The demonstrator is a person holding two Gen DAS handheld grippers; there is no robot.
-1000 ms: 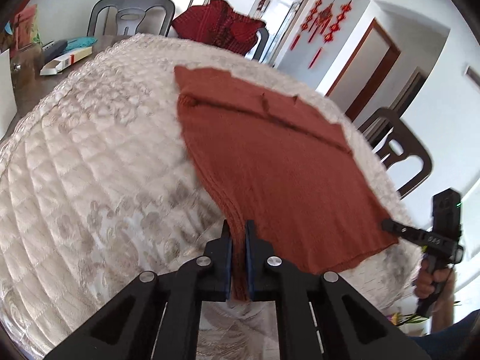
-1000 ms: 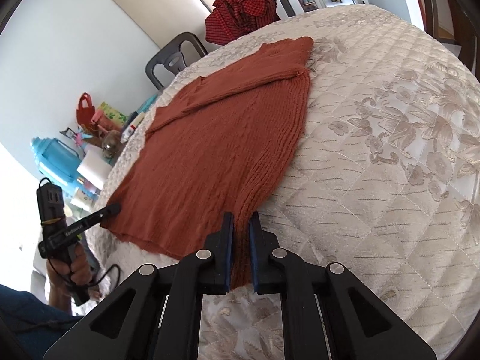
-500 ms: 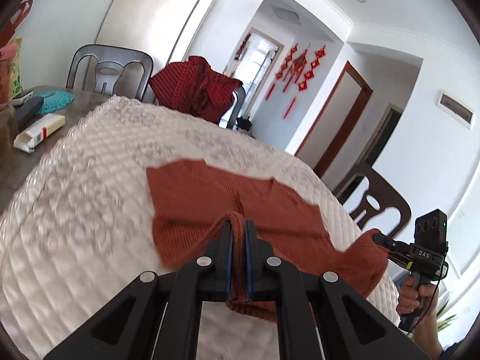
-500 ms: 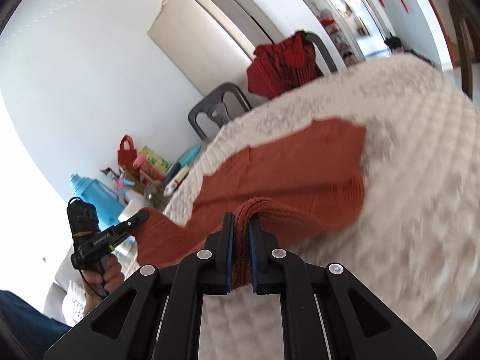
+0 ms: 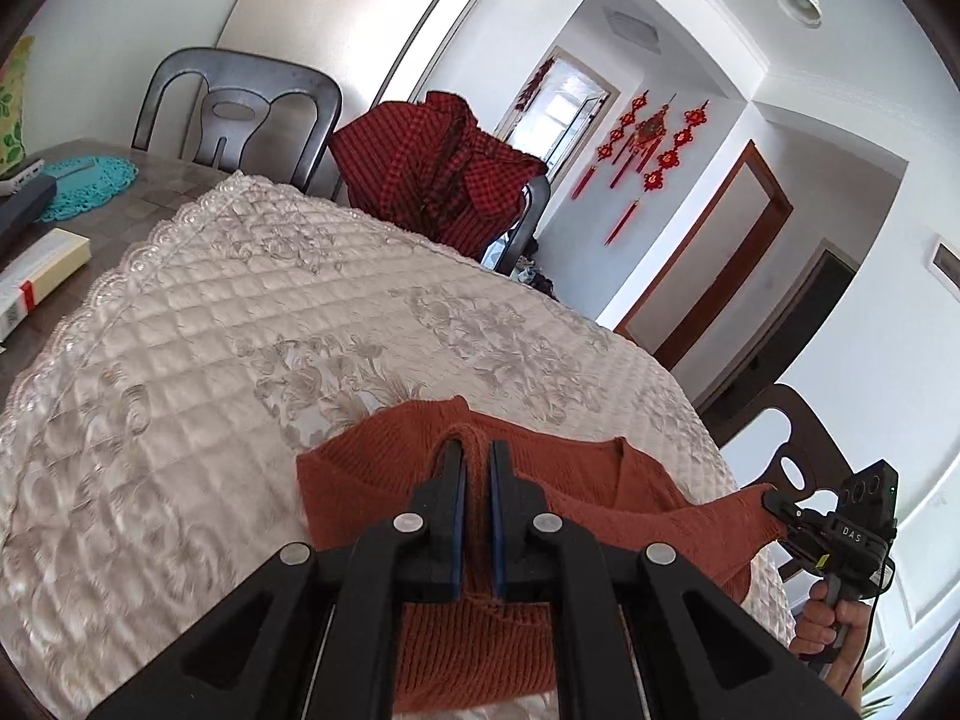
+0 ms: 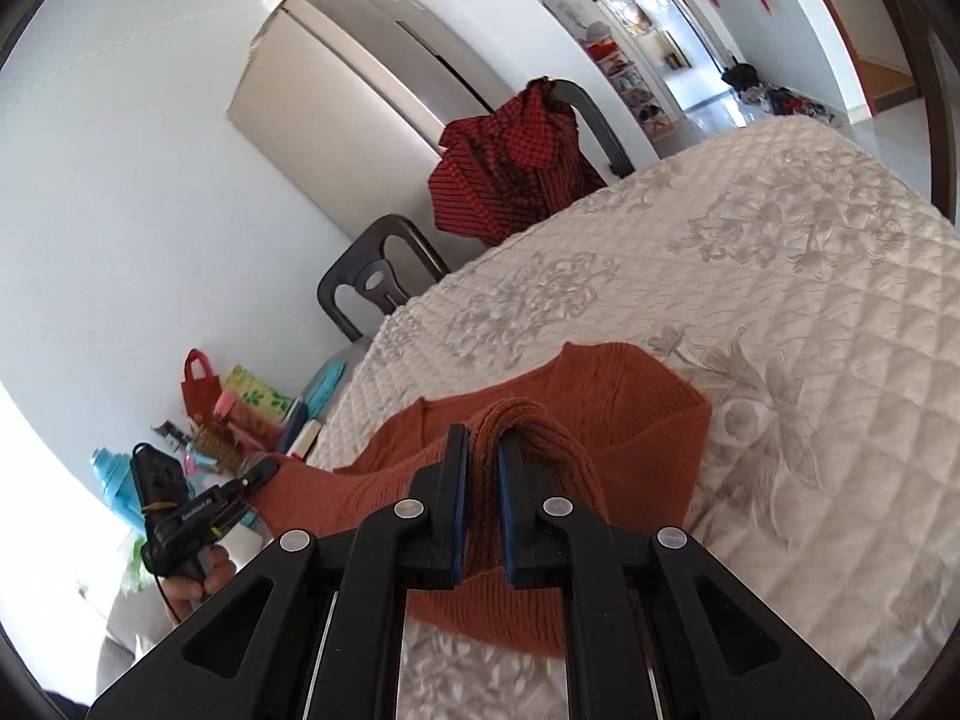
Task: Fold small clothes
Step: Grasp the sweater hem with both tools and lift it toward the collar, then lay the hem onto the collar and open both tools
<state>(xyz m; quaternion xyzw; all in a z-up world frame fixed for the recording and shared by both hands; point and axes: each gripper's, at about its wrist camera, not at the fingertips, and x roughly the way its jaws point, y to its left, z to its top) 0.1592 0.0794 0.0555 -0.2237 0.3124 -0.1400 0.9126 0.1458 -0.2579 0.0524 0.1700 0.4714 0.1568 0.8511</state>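
Fingers (image 5: 447,510) of both grippers (image 5: 474,468) (image 6: 480,456) clamped shut on sweater (image 5: 372,480) hem, now carried toward 12 o'clock over the collar; fold half done.

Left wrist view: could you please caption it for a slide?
Left gripper clamps a rust knit top over the quilted cover.

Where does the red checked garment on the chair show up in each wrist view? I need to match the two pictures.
Left wrist view: red checked garment sits upper centre, draped on a chair back beyond the quilted cover's far edge.
Right wrist view: the garment sits upper centre, left of the doorway, on a chair behind the cover.
Shared landmark: the rust sweater lies in front of the fingers in both.
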